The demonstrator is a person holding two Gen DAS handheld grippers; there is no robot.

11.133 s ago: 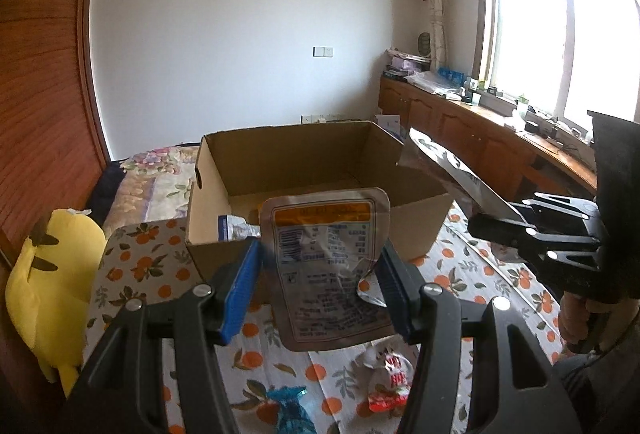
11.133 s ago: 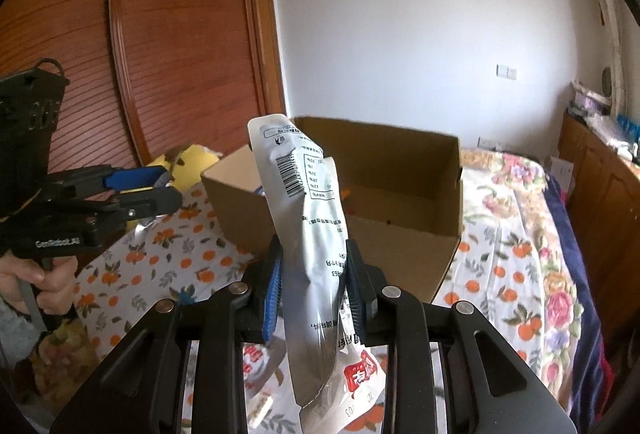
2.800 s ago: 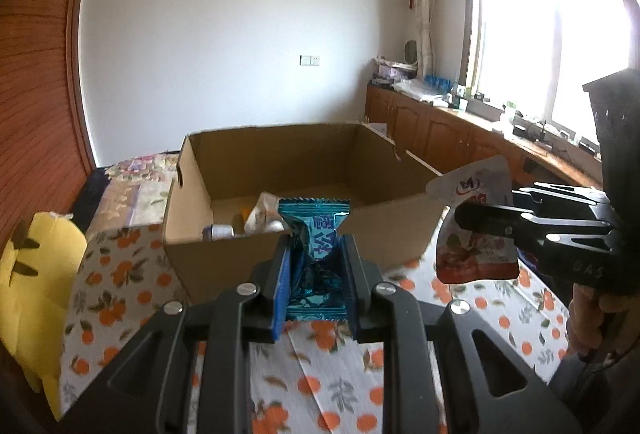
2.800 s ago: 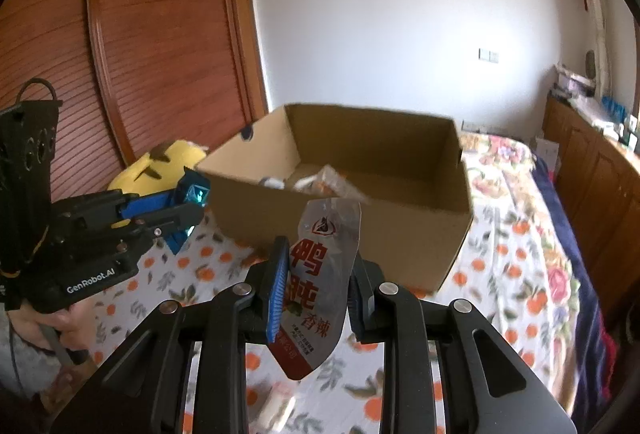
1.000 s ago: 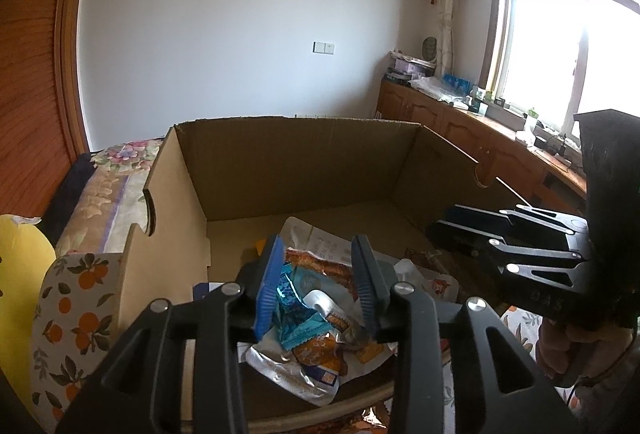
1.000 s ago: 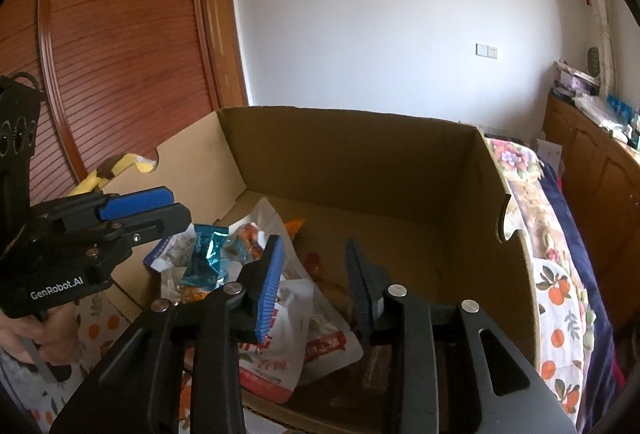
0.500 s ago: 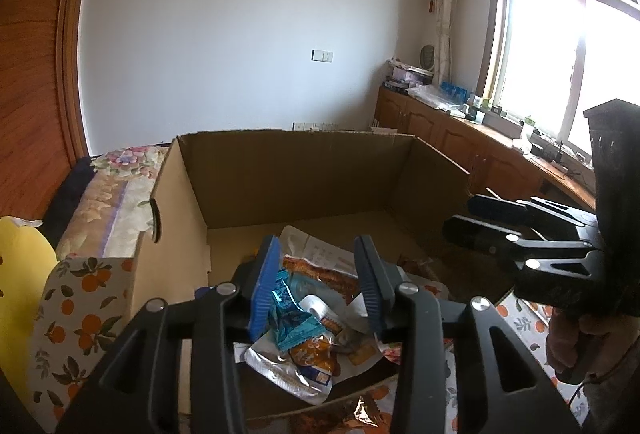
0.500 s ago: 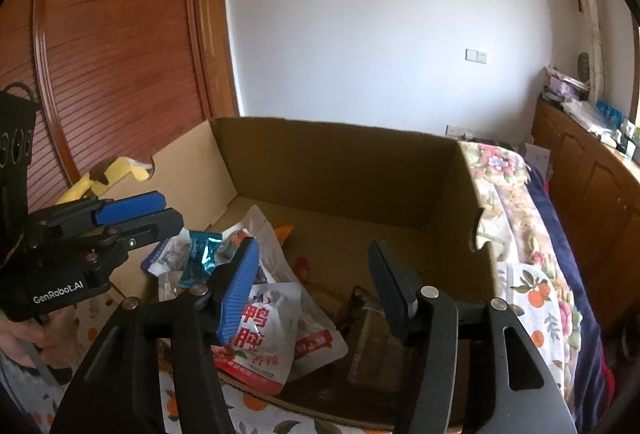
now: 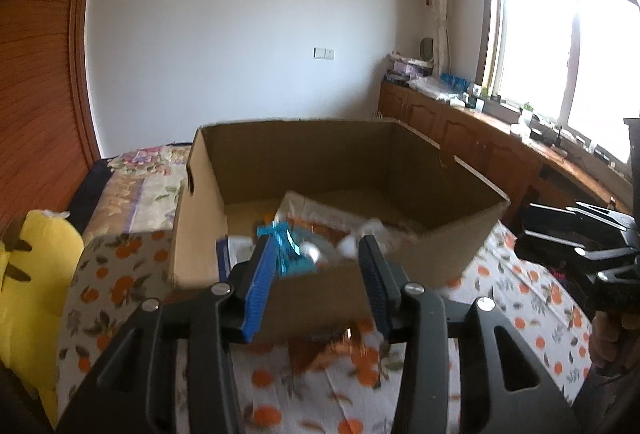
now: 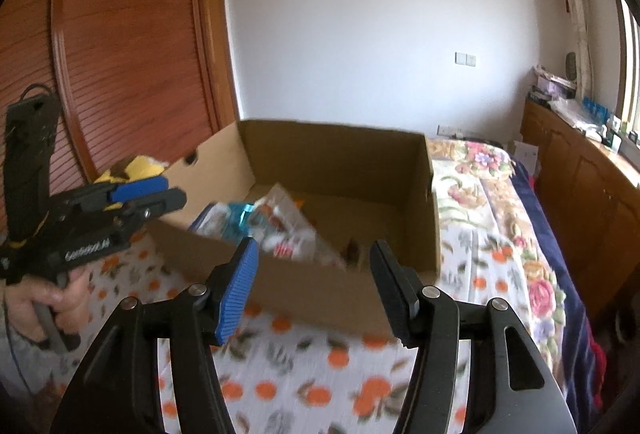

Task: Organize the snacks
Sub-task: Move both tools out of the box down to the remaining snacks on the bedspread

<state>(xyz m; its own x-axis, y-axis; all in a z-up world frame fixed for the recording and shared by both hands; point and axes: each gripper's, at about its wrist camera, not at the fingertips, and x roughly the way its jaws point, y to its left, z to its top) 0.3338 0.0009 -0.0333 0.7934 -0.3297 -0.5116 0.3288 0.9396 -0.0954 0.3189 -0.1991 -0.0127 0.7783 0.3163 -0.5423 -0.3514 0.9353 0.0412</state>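
Note:
An open cardboard box (image 9: 320,161) stands on the orange-print cloth and holds several snack packets. Among them are a teal wrapper (image 9: 286,252) and a white-and-red pouch (image 10: 288,246). My left gripper (image 9: 316,254) hovers just in front of the box's near wall. Its jaws are opening, with nothing between them. My right gripper (image 10: 314,250) is open and bare in front of the same wall of the box (image 10: 340,161). Each gripper shows at the edge of the other's view, the left gripper (image 10: 160,197) and the right gripper (image 9: 560,234).
A yellow plush toy (image 9: 36,274) lies left of the box. A blurred shiny wrapper (image 9: 344,344) rests on the cloth (image 9: 360,386) in front of it. A floral bedcover (image 10: 480,169) stretches behind, with wooden cabinets (image 9: 460,137) to the right. A hand (image 10: 40,298) grips the left tool.
Both grippers have drawn back from above the box's inside to in front of its near wall. The jaws of both stand wider. The teal wrapper and the red pouch stay in the box.

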